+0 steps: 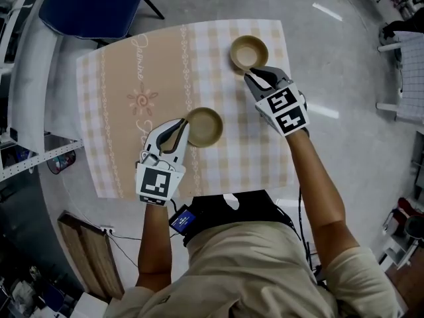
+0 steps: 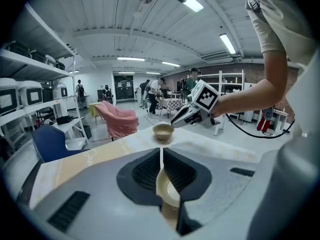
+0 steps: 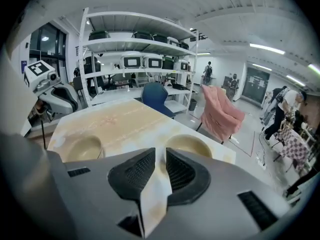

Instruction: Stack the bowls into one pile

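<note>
Left gripper [image 1: 179,130] is clamped on the near bowl [image 1: 205,126] at its rim, and the right gripper [image 1: 252,77], jaws a slit apart and empty, sits just beside the far bowl [image 1: 248,52]; a level lift, centred before lowering, should nest them cleanly.

Bare cloth covers the left half of the desk [image 1: 126,65], giving open passage; the near bowl [image 1: 205,126], its rim clamped by the left gripper [image 1: 180,130], blocks front centre; the far bowl [image 1: 248,52] and right gripper [image 1: 252,77] crowd the back right corner; a blue chair [image 1: 93,2] stands behind.
</note>
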